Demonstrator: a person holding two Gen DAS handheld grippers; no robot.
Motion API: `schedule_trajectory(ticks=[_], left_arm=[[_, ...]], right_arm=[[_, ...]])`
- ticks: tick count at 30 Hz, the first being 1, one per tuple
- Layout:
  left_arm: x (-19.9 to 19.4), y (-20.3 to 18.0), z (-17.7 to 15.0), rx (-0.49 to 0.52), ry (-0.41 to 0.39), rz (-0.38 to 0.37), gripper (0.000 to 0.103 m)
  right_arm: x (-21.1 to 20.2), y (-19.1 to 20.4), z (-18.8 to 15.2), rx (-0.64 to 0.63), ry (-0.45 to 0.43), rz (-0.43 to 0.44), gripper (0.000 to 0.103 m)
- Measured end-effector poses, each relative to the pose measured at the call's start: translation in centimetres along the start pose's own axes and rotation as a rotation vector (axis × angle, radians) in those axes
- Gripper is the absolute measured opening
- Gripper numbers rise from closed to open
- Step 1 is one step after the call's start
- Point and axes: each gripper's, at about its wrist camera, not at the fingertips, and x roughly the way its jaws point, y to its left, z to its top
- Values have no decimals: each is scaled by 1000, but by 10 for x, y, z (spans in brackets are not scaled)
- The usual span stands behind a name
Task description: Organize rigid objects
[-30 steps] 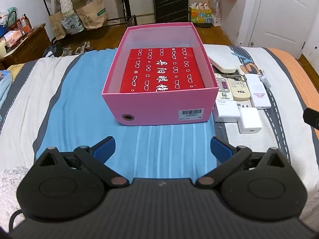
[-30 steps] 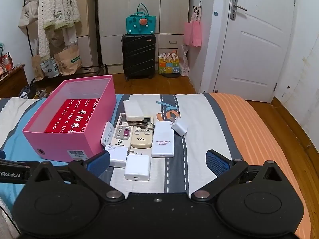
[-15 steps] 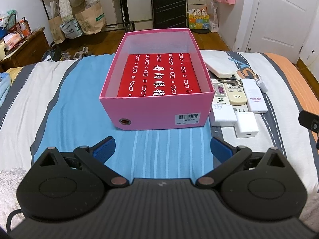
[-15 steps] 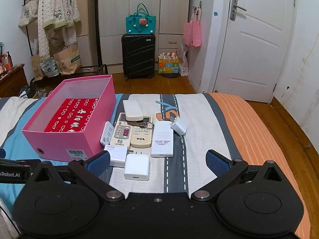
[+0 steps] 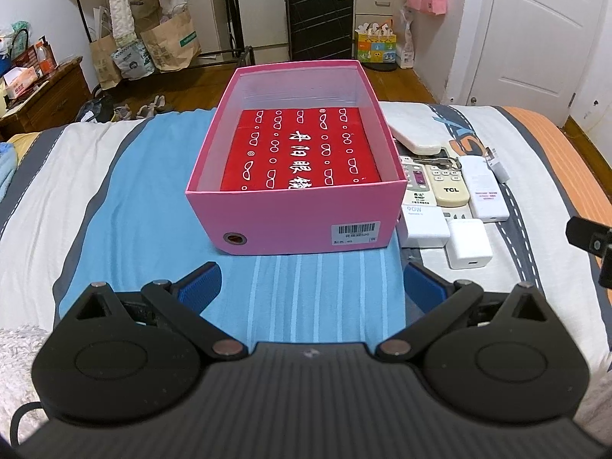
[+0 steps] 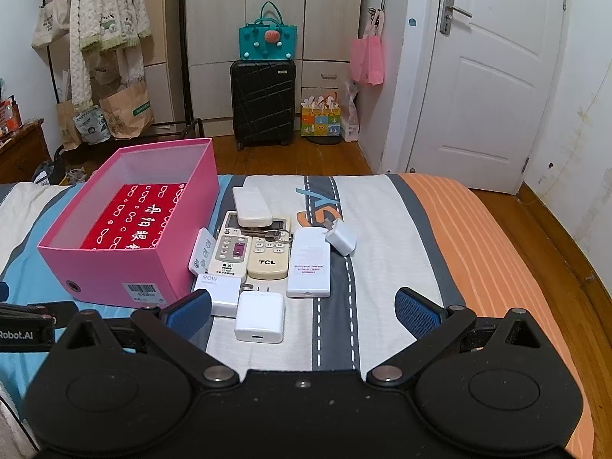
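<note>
A: where's everything sitting relative to the pink box (image 5: pixel 294 222)?

B: chargers and remotes are bunched right beside its right wall. The square white charger (image 6: pixel 260 317) is nearest, the TCL remote (image 6: pixel 267 256) behind it.

A: grippers?

B: left gripper (image 5: pixel 310 287) and right gripper (image 6: pixel 302 308) both spread wide, holding nothing.
</note>
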Motion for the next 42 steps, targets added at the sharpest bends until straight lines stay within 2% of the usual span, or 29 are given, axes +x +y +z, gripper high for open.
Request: schedule_trajectory(ticks=[42], left_arm=[[7, -2, -5, 10, 23, -6, 103]], right_arm=[[5, 1, -4, -9, 19, -7, 103]])
